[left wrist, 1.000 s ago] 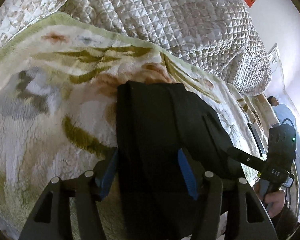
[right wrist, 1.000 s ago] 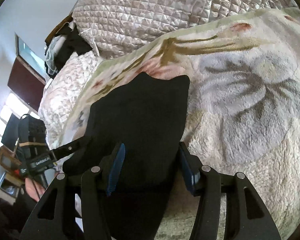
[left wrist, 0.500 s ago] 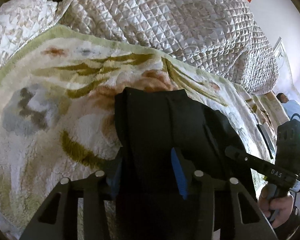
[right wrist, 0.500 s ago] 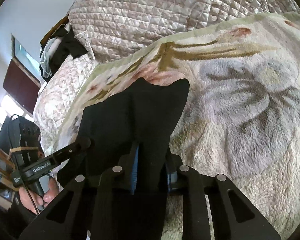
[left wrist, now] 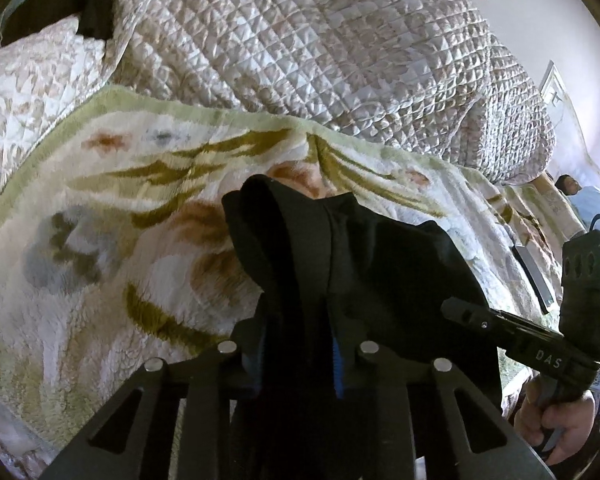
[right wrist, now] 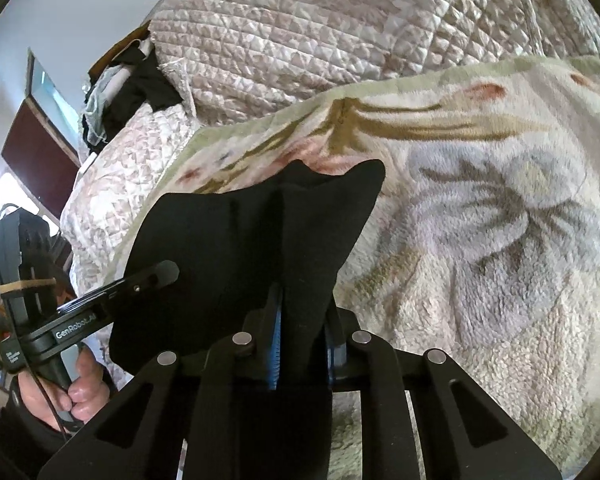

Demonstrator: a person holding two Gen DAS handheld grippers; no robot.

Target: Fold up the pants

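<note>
Pinching the black pants [left wrist: 380, 264], the left gripper [left wrist: 300, 354] and right gripper [right wrist: 302, 350] have just been closing, bunching near-edge cloth for folding over the floral blanket [right wrist: 500, 240].

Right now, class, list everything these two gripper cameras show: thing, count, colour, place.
pants: one, black, on the blanket, near end pinched by both grippers
blanket: one, cream fleece with green, pink and grey flowers, spread under the pants
quilt: one, beige quilted, heaped behind the blanket
clothes: small pile, black and pale, far left corner
left gripper: black, blue pads, shut on pants
right gripper: black, blue pads, shut on pants
</note>
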